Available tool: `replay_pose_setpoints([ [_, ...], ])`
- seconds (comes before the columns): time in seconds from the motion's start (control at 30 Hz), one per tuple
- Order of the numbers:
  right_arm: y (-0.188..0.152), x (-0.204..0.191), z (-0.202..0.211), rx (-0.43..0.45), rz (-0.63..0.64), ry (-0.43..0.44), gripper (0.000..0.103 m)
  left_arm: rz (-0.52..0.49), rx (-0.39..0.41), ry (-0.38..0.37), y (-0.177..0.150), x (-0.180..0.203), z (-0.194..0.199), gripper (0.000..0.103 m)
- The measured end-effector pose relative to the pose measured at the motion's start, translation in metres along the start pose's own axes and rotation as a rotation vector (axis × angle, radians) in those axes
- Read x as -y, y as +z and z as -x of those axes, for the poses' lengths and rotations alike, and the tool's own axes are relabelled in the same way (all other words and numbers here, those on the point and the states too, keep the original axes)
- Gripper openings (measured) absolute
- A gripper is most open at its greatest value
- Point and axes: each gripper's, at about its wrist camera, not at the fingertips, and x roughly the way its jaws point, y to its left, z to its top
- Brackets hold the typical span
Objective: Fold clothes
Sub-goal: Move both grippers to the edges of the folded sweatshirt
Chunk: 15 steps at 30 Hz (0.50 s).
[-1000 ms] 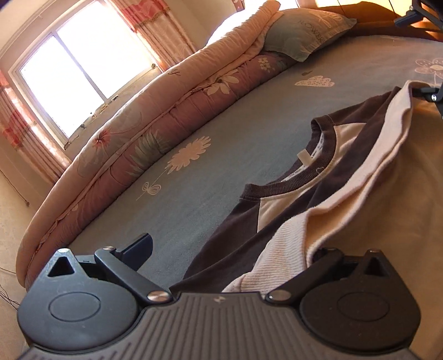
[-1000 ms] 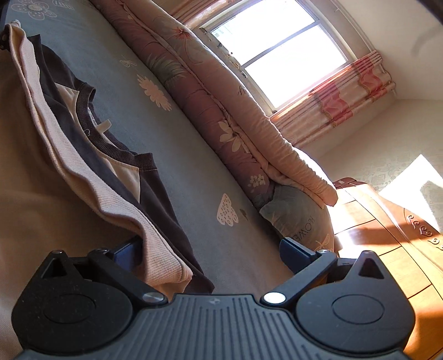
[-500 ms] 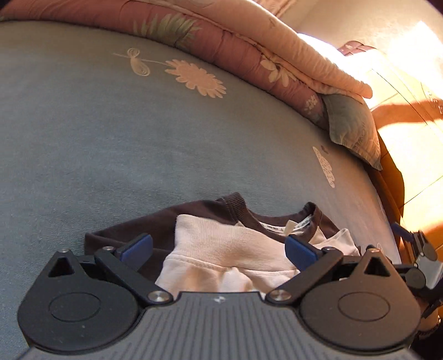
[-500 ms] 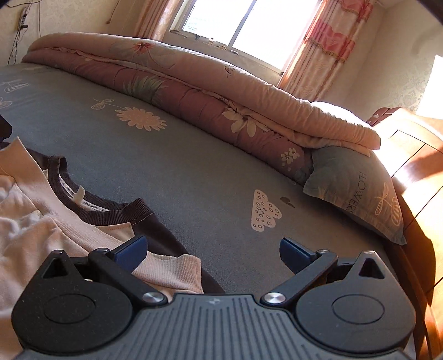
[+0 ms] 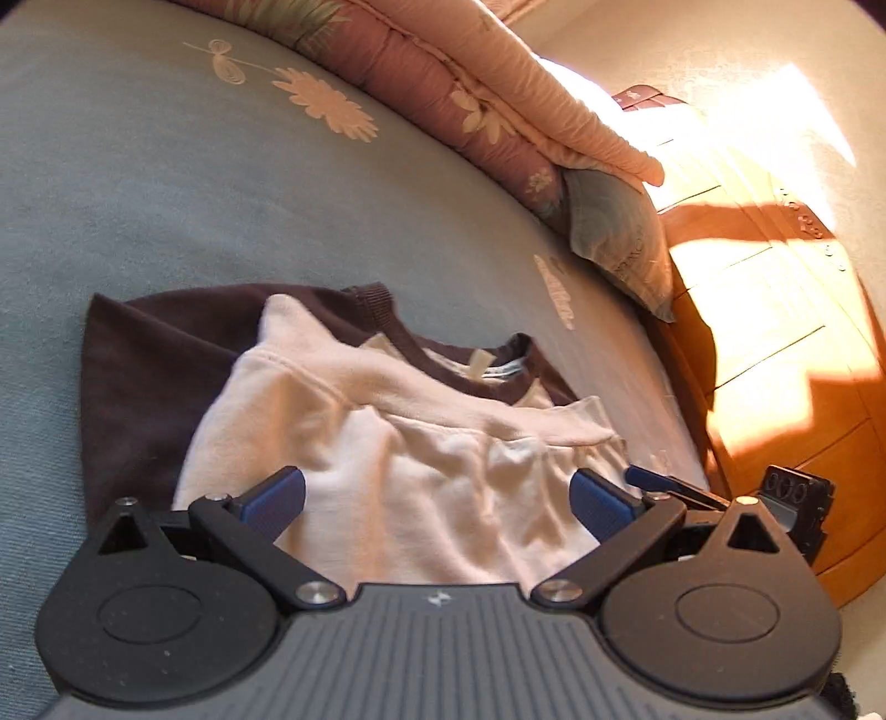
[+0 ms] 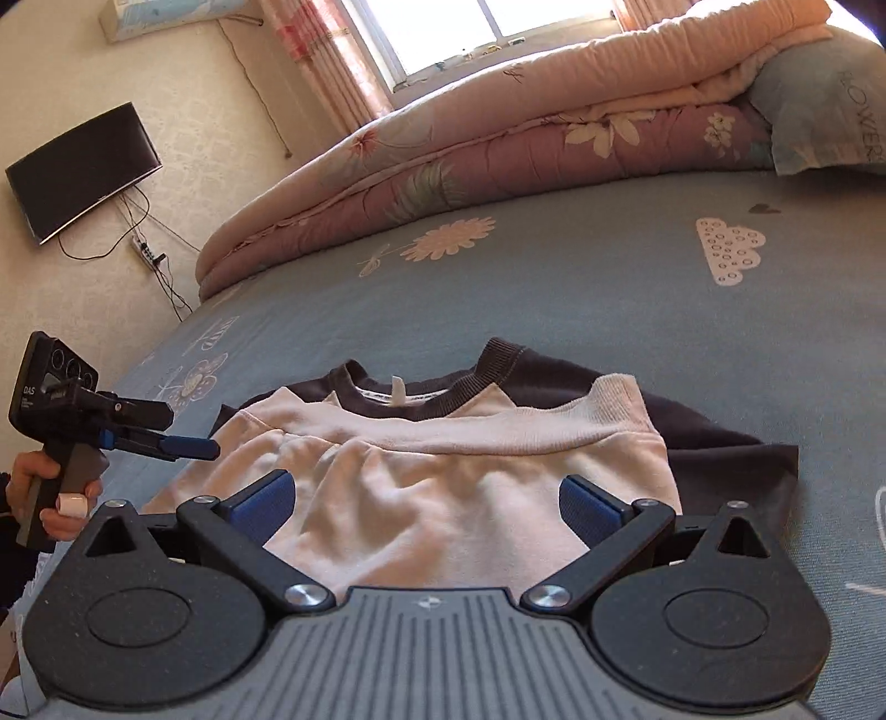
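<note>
A cream and dark brown sweatshirt (image 5: 387,437) lies folded on the blue-grey bedsheet (image 5: 166,183), its cream hem doubled up near the dark collar (image 6: 432,387). My left gripper (image 5: 437,504) hovers open just above the cream cloth, with nothing between its blue pads. My right gripper (image 6: 426,504) is open as well, over the same cream panel from the opposite side. In the right wrist view the left gripper (image 6: 191,446) shows at the garment's left edge, held by a hand (image 6: 52,498). The right gripper (image 5: 648,479) shows at the garment's right edge in the left wrist view.
A rolled floral quilt (image 6: 498,138) and a pillow (image 5: 620,243) line the far side of the bed. A wooden headboard (image 5: 775,332) stands past the bed's right end. A wall television (image 6: 83,166) and a window (image 6: 470,22) are behind.
Both grippers have let go of the cream hem, which now rests on the sweatshirt's upper half. They have opened and swung round over the folded garment.
</note>
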Motion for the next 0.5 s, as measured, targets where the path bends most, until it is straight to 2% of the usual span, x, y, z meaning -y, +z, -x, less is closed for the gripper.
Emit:
replay_pose_setpoints([
  [0.03, -0.002, 0.009, -0.004, -0.012, -0.03, -0.041, 0.103, -0.005, 0.01, 0.049, -0.005, -0.007, 0.001, 0.095],
  [0.07, -0.005, 0.019, -0.005, -0.017, -0.058, -0.083, 0.103, -0.004, 0.023, 0.075, -0.009, -0.012, 0.004, 0.095],
  [0.1, -0.009, 0.027, -0.002, -0.01, -0.08, -0.115, 0.103, 0.001, 0.035, 0.072, -0.012, -0.012, 0.012, 0.095],
  [0.2, -0.016, 0.034, 0.023, 0.012, -0.132, -0.133, 0.103, -0.04, 0.036, 0.101, -0.021, 0.0, 0.036, 0.095],
  [0.3, -0.024, 0.014, 0.052, 0.05, -0.115, -0.058, 0.103, -0.126, 0.016, 0.046, -0.039, 0.02, 0.053, 0.095],
  [0.37, -0.034, 0.0, 0.064, 0.046, -0.13, 0.044, 0.103, -0.15, -0.021, 0.034, -0.057, 0.027, 0.056, 0.096],
  [0.43, -0.048, -0.012, 0.065, 0.01, -0.144, 0.113, 0.103, -0.128, -0.073, 0.033, -0.079, 0.023, 0.056, 0.096],
  [0.47, -0.056, -0.015, 0.064, -0.014, -0.145, 0.122, 0.103, -0.105, -0.093, 0.058, -0.092, 0.017, 0.057, 0.096],
  [0.5, -0.066, -0.017, 0.062, -0.042, -0.145, 0.108, 0.103, -0.097, -0.08, 0.063, -0.103, 0.013, 0.062, 0.095],
])
